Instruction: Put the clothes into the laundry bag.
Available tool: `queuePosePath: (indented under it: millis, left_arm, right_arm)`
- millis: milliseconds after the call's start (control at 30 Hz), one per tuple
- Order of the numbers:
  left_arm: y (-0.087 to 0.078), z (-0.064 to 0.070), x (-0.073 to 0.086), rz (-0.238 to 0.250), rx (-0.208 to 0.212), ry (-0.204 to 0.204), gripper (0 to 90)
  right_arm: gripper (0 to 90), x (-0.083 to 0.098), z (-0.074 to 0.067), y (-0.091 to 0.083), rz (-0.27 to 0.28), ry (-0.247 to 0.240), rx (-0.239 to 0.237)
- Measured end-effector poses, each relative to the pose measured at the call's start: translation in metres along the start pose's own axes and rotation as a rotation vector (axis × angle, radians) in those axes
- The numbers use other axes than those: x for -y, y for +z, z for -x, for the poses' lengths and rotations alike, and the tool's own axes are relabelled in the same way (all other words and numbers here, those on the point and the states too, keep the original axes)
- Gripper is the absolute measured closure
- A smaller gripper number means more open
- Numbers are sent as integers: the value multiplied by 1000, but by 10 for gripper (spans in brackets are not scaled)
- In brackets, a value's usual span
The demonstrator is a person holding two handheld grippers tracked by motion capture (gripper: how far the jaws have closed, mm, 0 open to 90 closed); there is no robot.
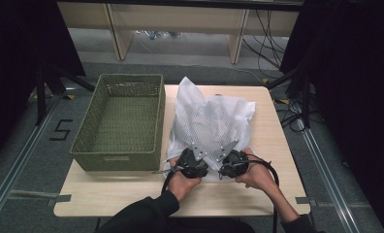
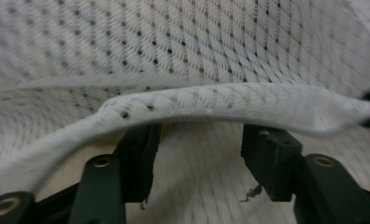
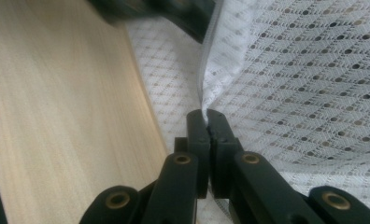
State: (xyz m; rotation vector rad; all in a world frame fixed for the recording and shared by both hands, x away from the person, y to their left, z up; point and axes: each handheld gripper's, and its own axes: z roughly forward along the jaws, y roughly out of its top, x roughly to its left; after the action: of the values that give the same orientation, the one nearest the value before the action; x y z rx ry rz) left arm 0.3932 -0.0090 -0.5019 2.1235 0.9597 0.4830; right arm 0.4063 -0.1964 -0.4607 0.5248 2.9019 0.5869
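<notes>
dim high view with dark sides, even overhead light, soft blurred close-ups, no glare

Left gripper [image 2: 199, 135] jaw tips are hidden behind a blurred fold of white mesh fabric [image 2: 230, 100]. Fabric's near edge is covered by both grippers in the high view. Dark blurred shape [image 3: 174, 11] is cut off by the top edge of the right gripper view; identity can't be told.

table [image 1: 107, 194]: wooden, pale | basket [image 1: 120, 121]: green, woven, on left part | mesh bag [image 1: 212, 121]: white, just right of basket, far end raised | left gripper [image 1: 192, 162], right gripper [image 1: 233, 162]: side by side at bag's near edge, held in hands, cables trailing down
</notes>
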Motion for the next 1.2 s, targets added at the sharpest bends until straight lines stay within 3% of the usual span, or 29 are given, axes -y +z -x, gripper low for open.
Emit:
queuePosePath:
  millis: [167, 233, 267, 300, 333, 367, 433, 533, 567, 600, 700, 767, 867, 900, 933, 967, 1033, 1133, 1167, 1200]
  left_arm:
    - [-24, -10, 16, -6, 47, -45, 418]
    - [-37, -14, 21, -22, 75, -32, 422]
    - [-44, -17, 23, -42, 83, 5, 422]
    - [-50, -19, 26, -53, 85, 26, 422]
    - [-53, -20, 28, -44, 86, 14, 420]
    - [-57, -21, 30, -55, 83, 28, 419]
    - [-62, -23, 32, -57, 77, 57, 418]
    - [-65, -23, 35, -51, 102, 31, 408]
    - [-66, -21, 36, -43, 102, 1, 402]
    - [-67, -21, 36, -45, 111, 10, 395]
    - [-74, -21, 37, -40, 121, 24, 377]
    - [-78, -23, 38, -37, 123, 29, 363]
    - [-82, -24, 40, -29, 127, 16, 354]
    - [-84, -26, 40, -22, 130, 25, 353]
    - [-86, -26, 40, -16, 133, 10, 351]
    - [-88, -27, 40, -14, 131, 13, 347]
    - [-91, -30, 41, 3, 127, 2, 337]
    - [-95, -35, 42, 24, 125, -14, 312]
    - [-98, -36, 42, 28, 142, -29, 306]
    - [-100, -37, 43, 37, 120, -18, 291]
  right_arm:
    - [900, 2, 1, 1, -2, -2, 6]
    - [900, 2, 0, 1, -8, -16, 9]
    - [900, 2, 0, 1, -9, -17, 12]
    - [900, 2, 0, 0, -13, -22, 20]
    - [900, 3, 0, 0, -19, -25, 39]
    - [900, 3, 0, 0, -29, -27, 47]
    - [900, 4, 1, 2, -51, -44, 26]
    - [891, 7, -1, 8, -85, -43, 45]
    - [878, 8, 0, 10, -93, -39, 36]
    - [862, 9, 0, 10, -86, -32, 34]
    - [817, 11, 2, 2, -33, -19, 46]
    - [737, 12, 6, -8, 41, -13, 55]
    - [627, 14, 11, -31, 169, 59, 91]
    - [593, 16, 12, -37, 199, 71, 115]
    - [564, 18, 13, -45, 235, 111, 139]
    - [547, 21, 17, -53, 277, 114, 165]
    - [506, 25, 19, -62, 317, 143, 171]
    - [451, 33, 23, -72, 370, 219, 221]
    - [447, 35, 24, -73, 386, 228, 233]
    - [442, 36, 26, -74, 395, 242, 241]
